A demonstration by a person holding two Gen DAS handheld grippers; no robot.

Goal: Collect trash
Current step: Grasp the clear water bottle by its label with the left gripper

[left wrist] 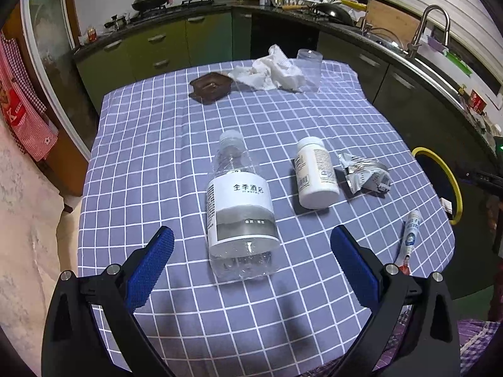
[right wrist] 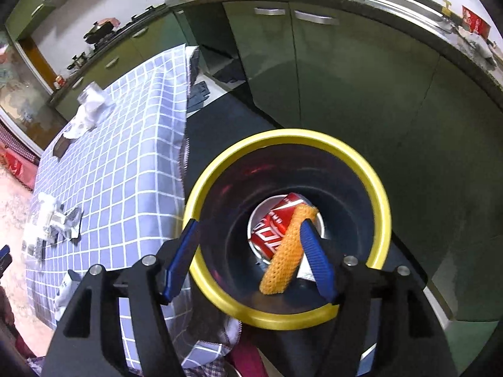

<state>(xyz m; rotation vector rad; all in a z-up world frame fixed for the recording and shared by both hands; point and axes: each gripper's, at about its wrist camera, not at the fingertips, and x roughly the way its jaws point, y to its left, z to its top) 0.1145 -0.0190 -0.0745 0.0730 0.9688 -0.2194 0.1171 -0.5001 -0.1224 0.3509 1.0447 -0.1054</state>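
Right gripper (right wrist: 251, 248) jaws apart above yellow-rimmed bin (right wrist: 382, 198), orange foam net (right wrist: 287, 251) just beside one pad (contact unclear), red can (right wrist: 270, 231) inside, left gripper (left wrist: 251, 270) spread empty over water bottle (left wrist: 240, 210) on checked tablecloth (left wrist: 151, 144).

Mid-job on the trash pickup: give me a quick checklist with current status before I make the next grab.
1. Right tool empty: cannot tell. Its pads stand apart, but the orange foam net lies against one pad, over the bin.
2. Net heading into the bin: ok, it sits inside the yellow rim, above the red can.
3. Left tool ready: ok, open and holding nothing.
4. Next item lined up: ok, the water bottle lies on its side between and just ahead of the left pads.
5. Bottle clear of neighbours: ok, the white pill bottle lies apart from it.
6. Table finished: not ok, crumpled wrapper, tissue and tube remain.
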